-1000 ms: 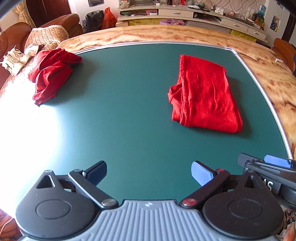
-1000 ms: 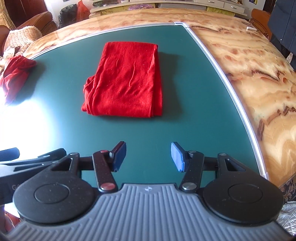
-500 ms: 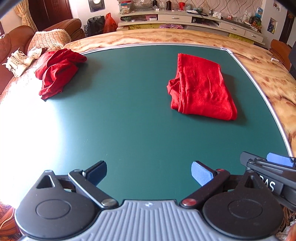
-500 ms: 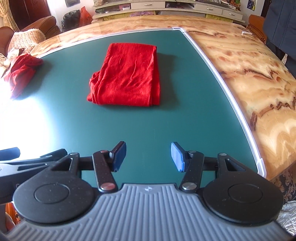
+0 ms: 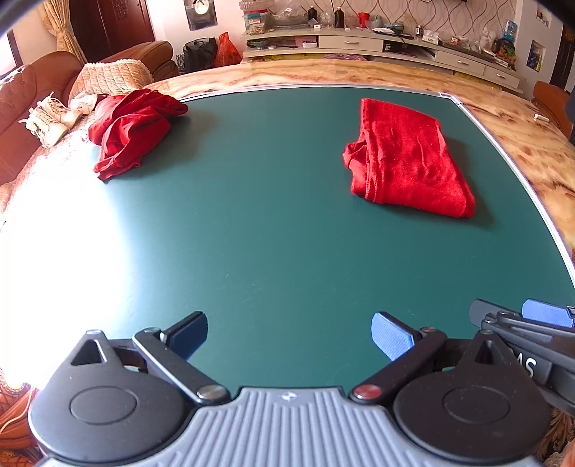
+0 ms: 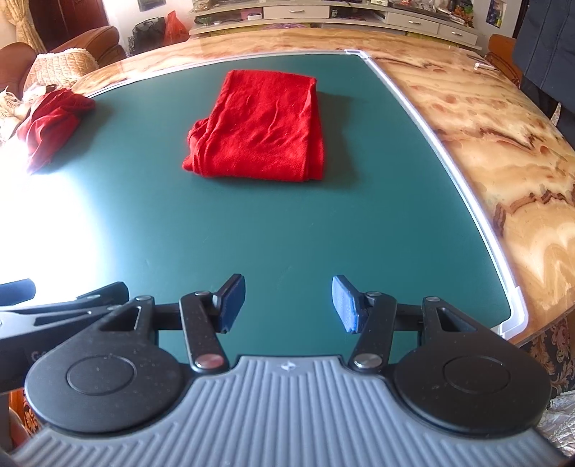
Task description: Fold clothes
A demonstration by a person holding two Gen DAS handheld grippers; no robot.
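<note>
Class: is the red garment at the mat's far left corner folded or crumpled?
Crumpled: the garment lies bunched in uneven heaps, no flat layers.

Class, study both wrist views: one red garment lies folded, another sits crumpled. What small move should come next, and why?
Probably swing the left gripper toward the crumpled red garment at the green mat's far left edge. The folded red garment looks finished, and both grippers, including the right gripper, are open and empty.

Home living room, shown by: brown sofa (image 5: 32,93) with knitted throw (image 5: 111,77), cluttered low sideboard (image 5: 377,43) along patterned wallpaper (image 5: 449,18), curtain (image 5: 64,32), marble-look tabletop (image 6: 503,143) topped by green mat (image 5: 269,215).
</note>
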